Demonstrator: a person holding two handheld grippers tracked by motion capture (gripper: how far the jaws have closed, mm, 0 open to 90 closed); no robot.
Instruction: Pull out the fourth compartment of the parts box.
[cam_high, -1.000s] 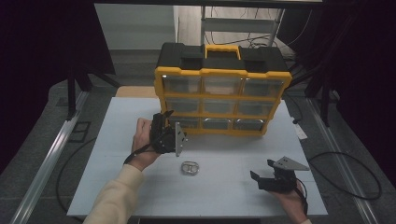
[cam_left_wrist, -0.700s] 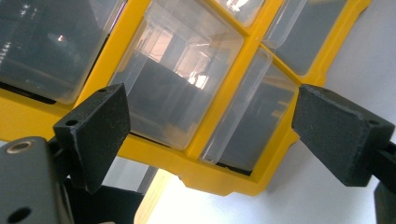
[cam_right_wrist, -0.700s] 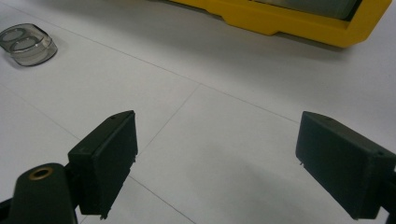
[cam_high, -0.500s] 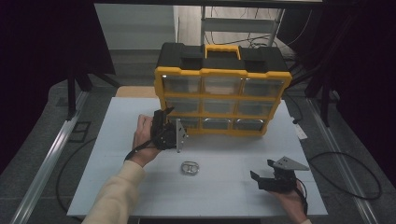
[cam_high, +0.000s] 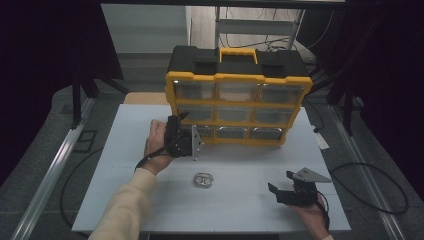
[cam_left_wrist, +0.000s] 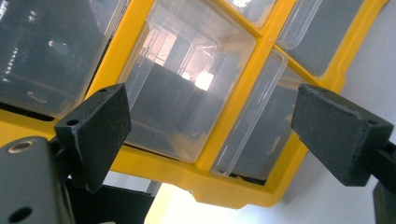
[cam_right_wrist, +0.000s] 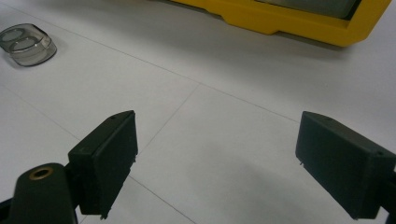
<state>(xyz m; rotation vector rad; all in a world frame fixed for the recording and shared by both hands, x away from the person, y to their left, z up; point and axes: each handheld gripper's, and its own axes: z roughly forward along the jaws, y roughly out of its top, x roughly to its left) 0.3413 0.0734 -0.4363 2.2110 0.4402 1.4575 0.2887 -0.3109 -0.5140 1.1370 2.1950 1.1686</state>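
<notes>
The left claw (cam_high: 186, 134), its black jaws spread wide and grasping nothing, was held against the lower left corner of the organizer (cam_high: 239, 97), a yellow-framed plastic cabinet with a black top and clear, glossy drawers (cam_left_wrist: 187, 100). The right claw (cam_high: 287, 187), also spread and empty, rested low over the white matte surface (cam_high: 240, 205), well apart from it. A small clear round lid (cam_high: 202, 180) lay between them.

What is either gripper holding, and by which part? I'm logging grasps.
Nothing: the left gripper gapes before the drawer cabinet; the right gripper is open over the table.
</notes>
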